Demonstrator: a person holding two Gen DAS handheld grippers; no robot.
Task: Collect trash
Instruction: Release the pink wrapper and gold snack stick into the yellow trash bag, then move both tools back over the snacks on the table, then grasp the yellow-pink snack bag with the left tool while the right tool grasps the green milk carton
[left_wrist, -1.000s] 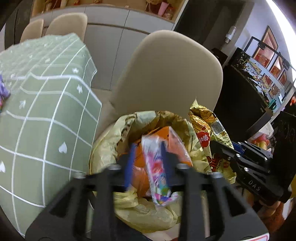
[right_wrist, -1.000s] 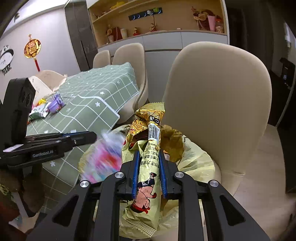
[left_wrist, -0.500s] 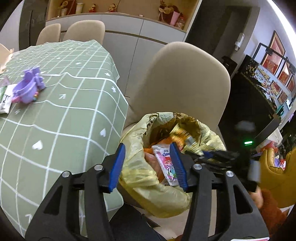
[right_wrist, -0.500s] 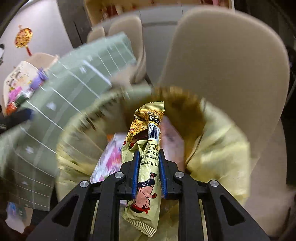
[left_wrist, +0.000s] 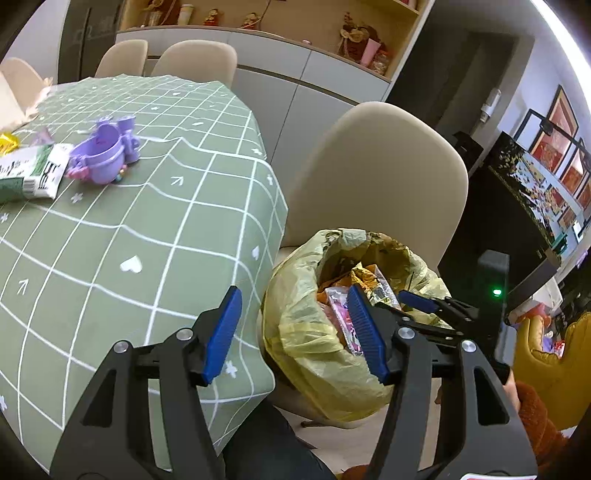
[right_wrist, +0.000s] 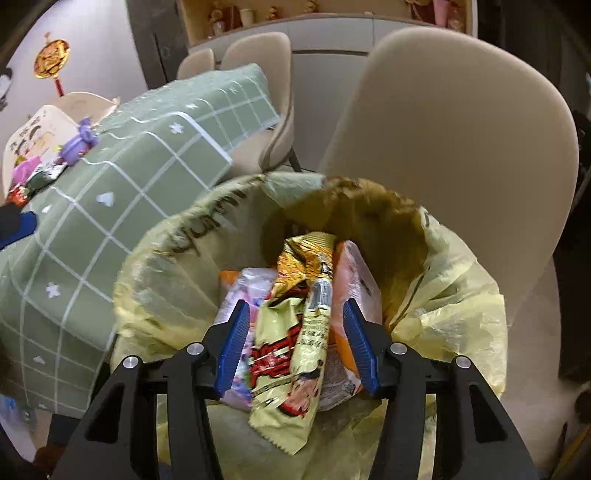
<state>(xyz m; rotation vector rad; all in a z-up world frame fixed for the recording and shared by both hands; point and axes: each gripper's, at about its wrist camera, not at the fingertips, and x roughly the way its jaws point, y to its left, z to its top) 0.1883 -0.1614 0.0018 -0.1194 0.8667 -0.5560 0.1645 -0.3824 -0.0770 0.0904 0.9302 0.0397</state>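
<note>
Lying lengthwise in yellow trash bag (right_wrist: 461, 317), gold snack wrapper (right_wrist: 299, 332) points away, between spread right gripper (right_wrist: 299, 332) fingers, untouched. Left gripper (left_wrist: 295, 328) spread, empty, near table edge (left_wrist: 258, 258).

Setting: home dining room. Evidence — table w/ green white-grid tablecloth (left_wrist: 122, 221), beige moulded shell chairs (left_wrist: 373, 177) around it. Grey sideboard cabinets (left_wrist: 288, 77) along back wall, wood shelf above w/ small figurines and jars (left_wrist: 354, 33). Red-framed pictures (left_wrist: 554, 122) on right wall; red-gold hanging charm (right_wrist: 51, 61) on left wall in right wrist view. Purple plastic toy tea set (left_wrist: 105, 155) and snack packets on table. Yellow plastic bin bag (left_wrist: 325, 332) full of wrappers sits on chair seat — domestic clutter, not commercial.
</note>
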